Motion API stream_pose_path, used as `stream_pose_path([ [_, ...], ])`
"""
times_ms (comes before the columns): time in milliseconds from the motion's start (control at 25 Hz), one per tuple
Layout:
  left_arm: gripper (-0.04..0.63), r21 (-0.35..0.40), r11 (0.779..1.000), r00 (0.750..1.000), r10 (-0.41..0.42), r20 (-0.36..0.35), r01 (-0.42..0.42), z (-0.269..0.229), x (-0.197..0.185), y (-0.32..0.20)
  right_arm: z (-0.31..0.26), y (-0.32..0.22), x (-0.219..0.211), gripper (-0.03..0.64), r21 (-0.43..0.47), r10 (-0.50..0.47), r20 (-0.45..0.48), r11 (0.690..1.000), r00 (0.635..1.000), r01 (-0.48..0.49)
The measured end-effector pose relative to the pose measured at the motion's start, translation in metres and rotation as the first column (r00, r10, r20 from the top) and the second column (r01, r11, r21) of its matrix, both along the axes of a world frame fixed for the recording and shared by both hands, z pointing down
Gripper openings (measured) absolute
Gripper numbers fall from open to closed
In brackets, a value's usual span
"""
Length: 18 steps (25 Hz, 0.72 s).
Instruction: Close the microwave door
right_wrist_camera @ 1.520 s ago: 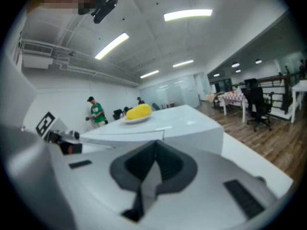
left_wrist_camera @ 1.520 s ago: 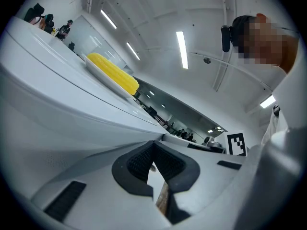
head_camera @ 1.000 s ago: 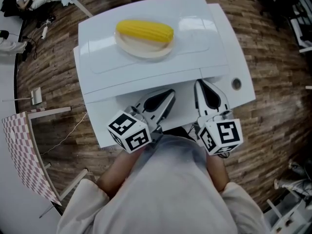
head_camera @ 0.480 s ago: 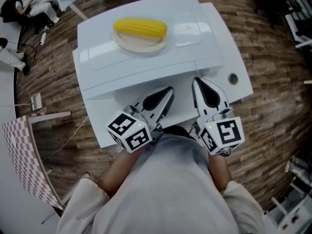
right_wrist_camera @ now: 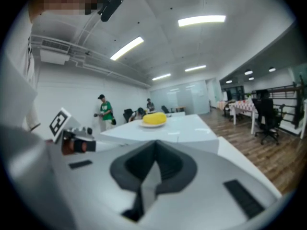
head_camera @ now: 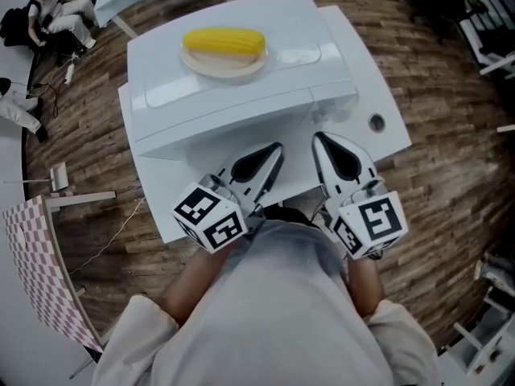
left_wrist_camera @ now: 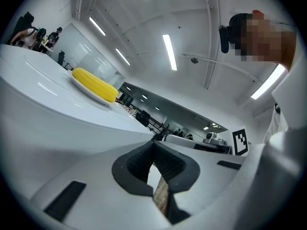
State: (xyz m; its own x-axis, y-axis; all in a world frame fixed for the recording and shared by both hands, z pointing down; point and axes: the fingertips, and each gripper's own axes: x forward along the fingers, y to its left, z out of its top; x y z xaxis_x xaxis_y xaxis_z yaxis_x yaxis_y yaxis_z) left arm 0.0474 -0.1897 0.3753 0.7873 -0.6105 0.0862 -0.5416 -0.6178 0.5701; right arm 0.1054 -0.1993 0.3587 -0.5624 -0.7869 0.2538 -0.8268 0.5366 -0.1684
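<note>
a yellow corn cob (head_camera: 224,40) lies on its side on a pale round plate (head_camera: 226,69) in the upper middle of the head view. brown wood plank floor (head_camera: 438,79) fills the right and left edges. a red-and-white checked cloth (head_camera: 32,256) sits at the lower left, and a person in white (head_camera: 60,8) sits on the floor at the upper left corner. in the right gripper view a person in a green shirt (right_wrist_camera: 106,111) stands left of centre, a dark office chair (right_wrist_camera: 265,115) stands at the right, and strip lights (right_wrist_camera: 201,19) run along the ceiling.

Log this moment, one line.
left gripper shut, empty | right gripper shut, empty | both at microwave front | corn on plate atop
</note>
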Motion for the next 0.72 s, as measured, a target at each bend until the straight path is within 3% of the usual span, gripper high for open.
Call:
stream_pose_path([
  [320,0.018,0.029,0.999,0.999,0.022,0.027,-0.023,-0.012,0.004,0.009,-0.001,0.025,0.0,0.023,-0.036,-0.108,-0.036,0.994,0.994,0.107],
  [720,0.018,0.012,0.998,0.998,0.058,0.028,-0.058,-0.009,0.02,0.026,-0.005,0.044,0.006,0.021,-0.049,-0.13,-0.013,0.99,0.991,0.129],
])
